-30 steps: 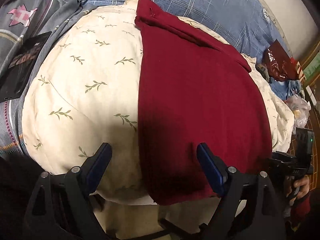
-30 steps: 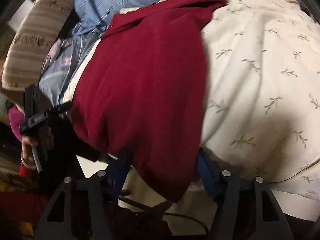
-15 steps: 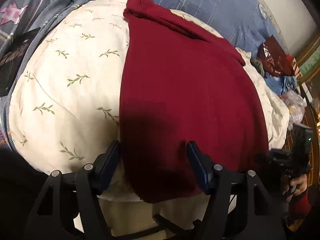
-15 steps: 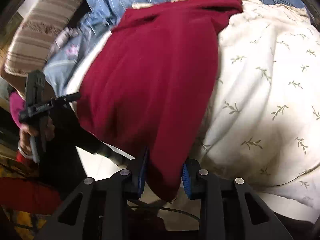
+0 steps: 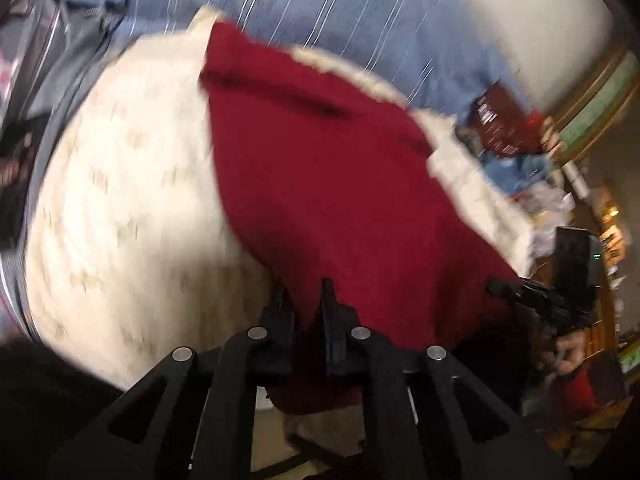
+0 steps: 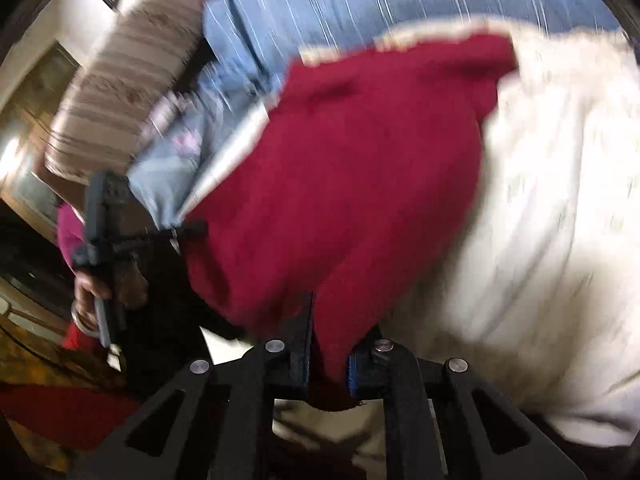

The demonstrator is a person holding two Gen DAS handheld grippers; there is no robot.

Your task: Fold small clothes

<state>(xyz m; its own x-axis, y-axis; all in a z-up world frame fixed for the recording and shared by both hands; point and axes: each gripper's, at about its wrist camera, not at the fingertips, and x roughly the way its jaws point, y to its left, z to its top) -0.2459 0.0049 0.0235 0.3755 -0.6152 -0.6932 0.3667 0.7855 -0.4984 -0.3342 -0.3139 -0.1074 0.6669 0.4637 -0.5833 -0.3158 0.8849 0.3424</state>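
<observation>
1. In the left wrist view we saw the dark red garment [image 5: 340, 184] lying across the middle of the frame, spread over a cream leaf-print duvet [image 5: 120, 184] on the bed
2. The left gripper [image 5: 306, 304] sat at the lower centre of that view; its jaws had just been closing and stood narrow, pinching the near hem of the red cloth between the pads
3. A fold of the garment hung below the jaws, at the bottom centre of the frame
4. At the right edge of the same view we made out the right gripper [image 5: 532, 300], dark and blurred, at the garment's other near corner, with a hand [image 5: 568, 352] below it
5. In the right wrist view the garment filled the centre, with the duvet to its right and a blue striped sheet [image 6: 400, 4] along the top
6. The right gripper's jaws had also just been closing and were narrow, clamped on the red hem at the lower centre, cloth bunched between them
7. At the left of that view a hand [image 6: 104, 284] held the left gripper
8. A striped beige pillow [image 6: 128, 80] lay at the upper left of that view
9. Both views were smeared by motion, so we could not read the finer detail of the fabric
</observation>
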